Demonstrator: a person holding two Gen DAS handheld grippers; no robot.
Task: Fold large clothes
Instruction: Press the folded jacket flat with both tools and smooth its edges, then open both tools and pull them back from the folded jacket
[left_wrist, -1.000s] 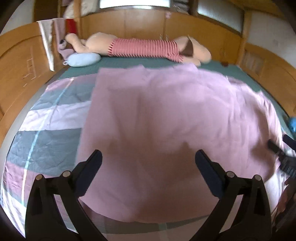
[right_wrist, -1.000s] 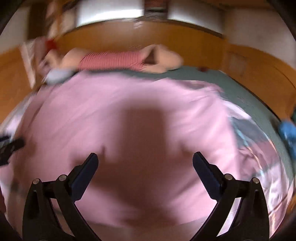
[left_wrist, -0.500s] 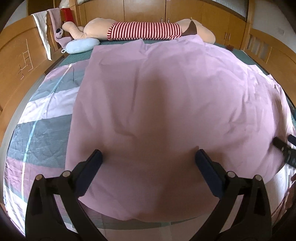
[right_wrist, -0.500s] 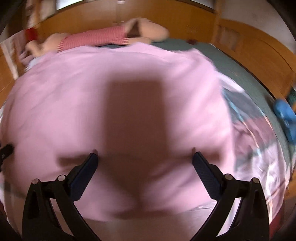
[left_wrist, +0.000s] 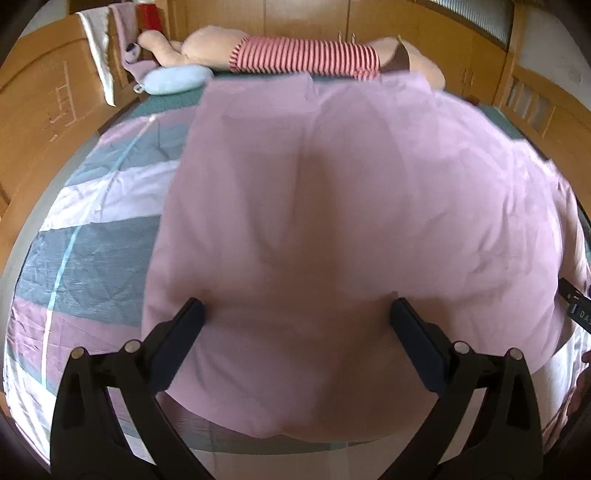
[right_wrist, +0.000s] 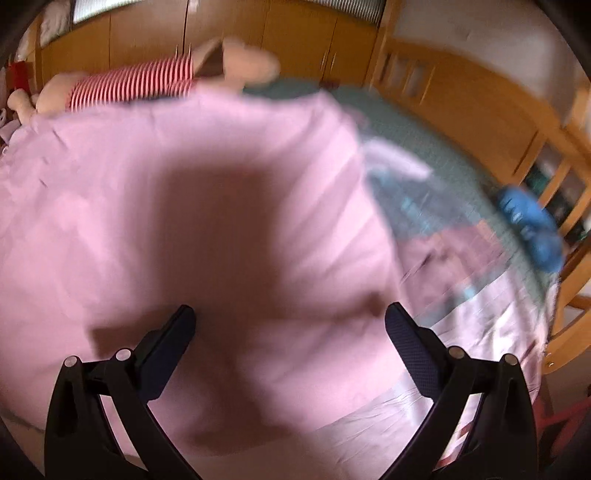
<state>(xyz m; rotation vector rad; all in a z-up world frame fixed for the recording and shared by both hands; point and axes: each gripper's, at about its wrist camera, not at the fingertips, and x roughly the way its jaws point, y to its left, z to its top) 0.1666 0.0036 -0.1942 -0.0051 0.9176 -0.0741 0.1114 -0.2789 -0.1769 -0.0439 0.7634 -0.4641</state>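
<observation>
Your left claw (left_wrist: 295, 321) stands wide open with nothing between its fingers, and so does your right claw (right_wrist: 290, 319). The pink cloth (left_wrist: 351, 206) lies spread on the bed (left_wrist: 92, 258) straight ahead of both claws, running from just under the fingertips to the striped stuffed toy (left_wrist: 306, 55) at the far side. Its near hem sits just below and between the fingers of your left claw; the right claw's view is blurred, so the hem there is hard to place.

Judging by the soft billows and shallow creases, this cloth is thin, light and limp. It should drape and slide rather than hold a shape, and a pinch in the middle would only bunch it. Take it at the near hem, ideally at a corner on each side: the left edge lies to the left of your left claw, the right edge to the right of your right claw. Pinch through all layers, since a thin sheet slips from a shallow grip.
</observation>
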